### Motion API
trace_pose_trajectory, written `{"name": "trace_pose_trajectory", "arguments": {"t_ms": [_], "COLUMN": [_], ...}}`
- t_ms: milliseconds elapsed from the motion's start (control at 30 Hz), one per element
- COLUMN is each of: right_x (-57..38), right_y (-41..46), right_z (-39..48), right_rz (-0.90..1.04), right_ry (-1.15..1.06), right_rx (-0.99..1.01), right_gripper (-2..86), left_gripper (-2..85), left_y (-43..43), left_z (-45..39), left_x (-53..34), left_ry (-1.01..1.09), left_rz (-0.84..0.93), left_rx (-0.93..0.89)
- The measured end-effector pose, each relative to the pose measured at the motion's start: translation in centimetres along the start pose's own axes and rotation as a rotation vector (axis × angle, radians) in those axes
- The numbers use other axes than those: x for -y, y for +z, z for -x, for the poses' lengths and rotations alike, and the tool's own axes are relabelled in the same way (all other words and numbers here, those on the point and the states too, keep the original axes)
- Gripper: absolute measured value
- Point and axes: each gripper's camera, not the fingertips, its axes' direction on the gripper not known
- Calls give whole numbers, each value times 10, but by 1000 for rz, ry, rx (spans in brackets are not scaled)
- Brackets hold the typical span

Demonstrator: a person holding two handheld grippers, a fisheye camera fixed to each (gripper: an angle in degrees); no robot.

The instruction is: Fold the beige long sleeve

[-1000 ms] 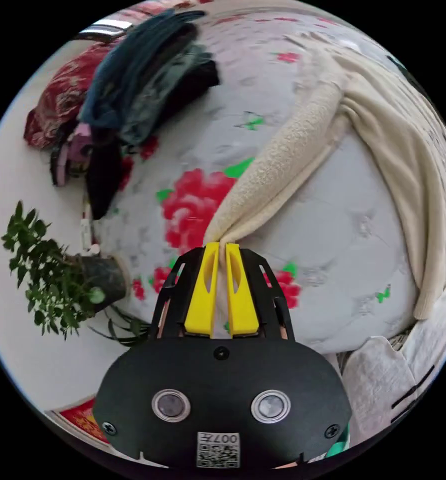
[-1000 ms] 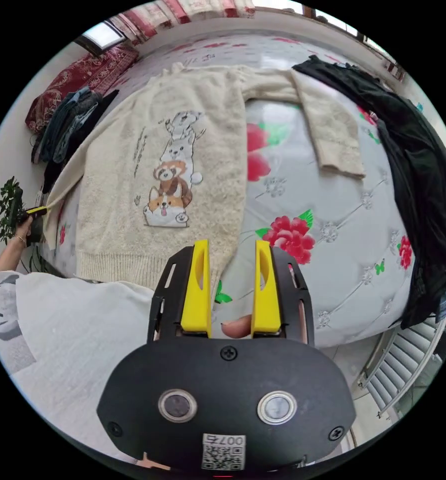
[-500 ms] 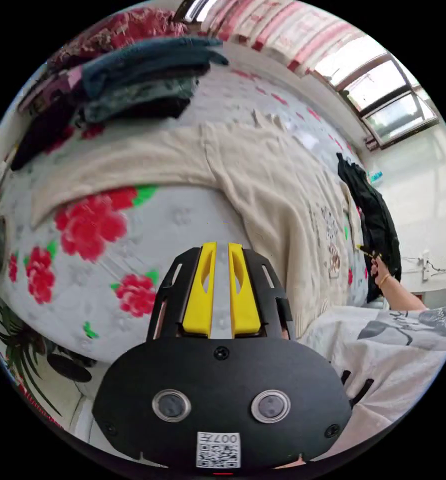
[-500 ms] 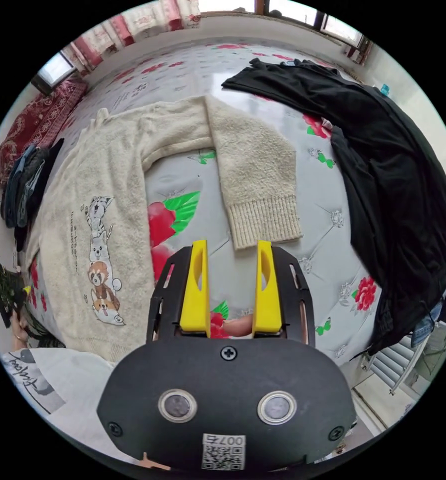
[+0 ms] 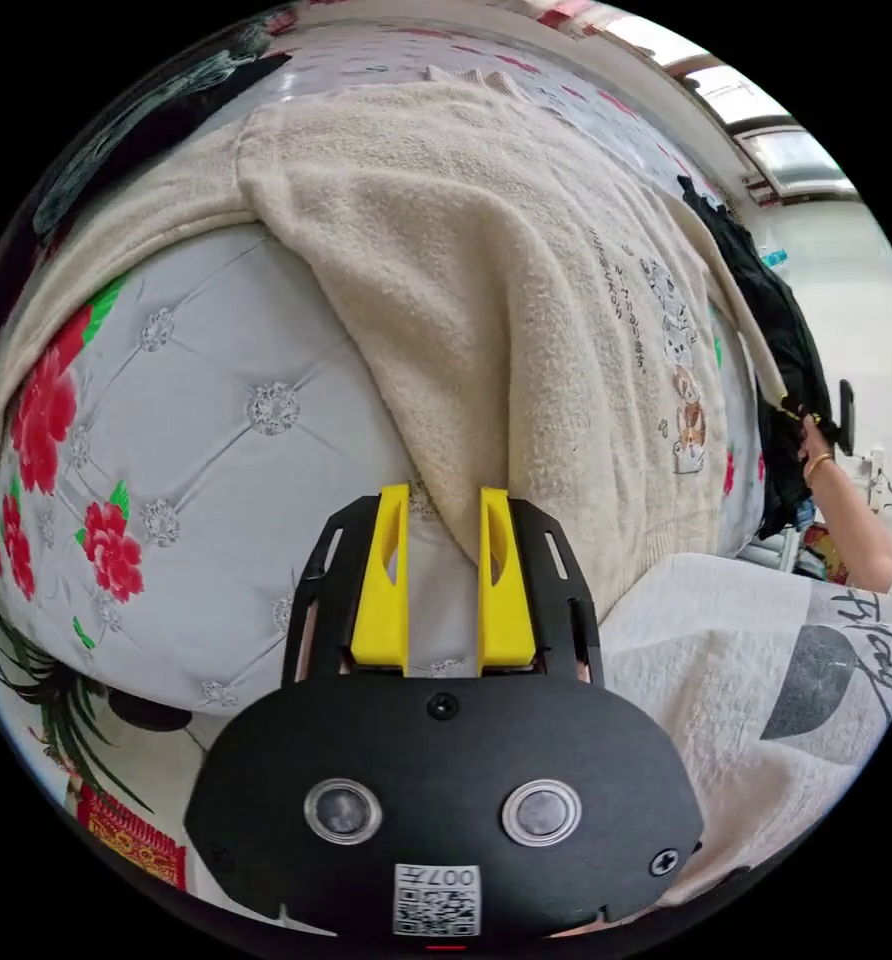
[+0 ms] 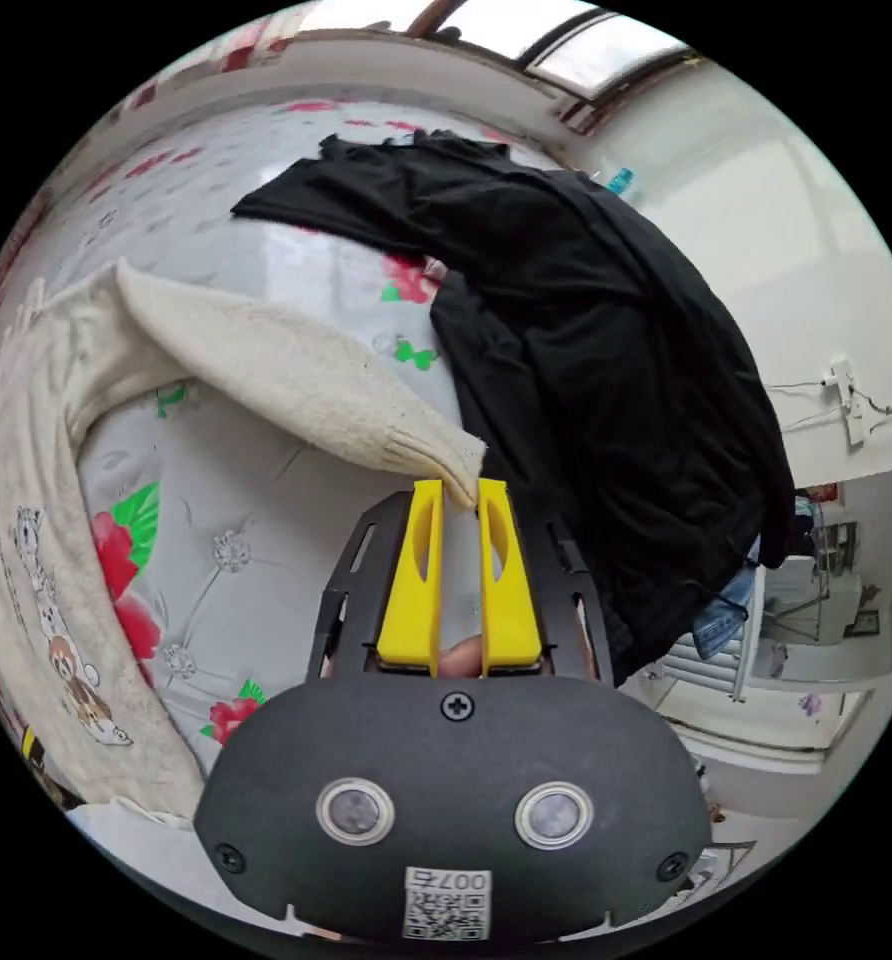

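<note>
Free room and obstacles. Bare bed (image 5: 216, 470) surface lies open beside the left claw (image 5: 444, 500), bounded by the sweater (image 5: 526, 300) body, whose edge hangs between its parted jaws. Bare bed also lies between sweater body and sleeve (image 6: 296, 380) near the right claw (image 6: 458, 495). A black garment (image 6: 606, 380) heaps just beside the sleeve cuff.

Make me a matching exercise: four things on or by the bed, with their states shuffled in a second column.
1. right gripper
2. left gripper
3. black garment
4. sweater

A. lies spread, print side up
B. open beside the sweater's side edge
C. heaped at the bed's edge
D. shut on a cuff

Pairs: 1-D, 2-B, 3-C, 4-A
</note>
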Motion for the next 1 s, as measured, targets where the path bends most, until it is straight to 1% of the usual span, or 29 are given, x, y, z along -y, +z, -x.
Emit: {"name": "trace_pose_trajectory", "arguments": {"t_ms": [33,67,100,133,200,267,300,433,533,567,600,667,833,933,1000], "right_x": [-5,-19,-35,-44,-94,-138,-165,-230,-263,-272,-279,-284,-299,-325,-350], "right_y": [-6,-14,-16,-16,-16,-22,-27,-37,-32,-29,-31,-34,-42,-36,-25], "right_z": [-5,-9,-5,-1,26,47,58,79,103,114,119,124,94,70,61], "right_rz": [-25,-51,-35,-15,80,127,136,168,240,271,227,227,208,217,256], "right_ry": [10,-3,-52,-86,-219,-293,-329,-398,-513,-552,-555,-606,-594,-554,-520], "right_rx": [25,97,228,308,625,775,814,795,746,714,626,566,596,595,577], "right_gripper": [57,57,57,57,57,59,61,71,72,69,61,45,13,7,7], "left_gripper": [89,78,56,40,5,-3,-5,-7,-8,-8,-8,-8,-8,-8,-7], "left_y": [-1,-4,-7,-8,-19,-32,-43,-78,-99,-104,-109,-115,-117,-104,-86], "left_z": [-2,-5,-5,-3,8,19,27,57,88,100,110,118,117,120,126], "left_x": [1,3,5,5,5,-1,-8,-33,-50,-54,-57,-59,-63,-72,-86], "left_ry": [17,52,101,93,83,69,63,46,14,1,-15,-20,44,68,57], "left_rz": [6,16,4,10,7,-15,-30,-61,-68,-76,-91,-102,-76,-18,43], "left_rx": [23,55,2,0,-38,-63,-69,-27,1,-31,-60,-76,1,28,33]}}
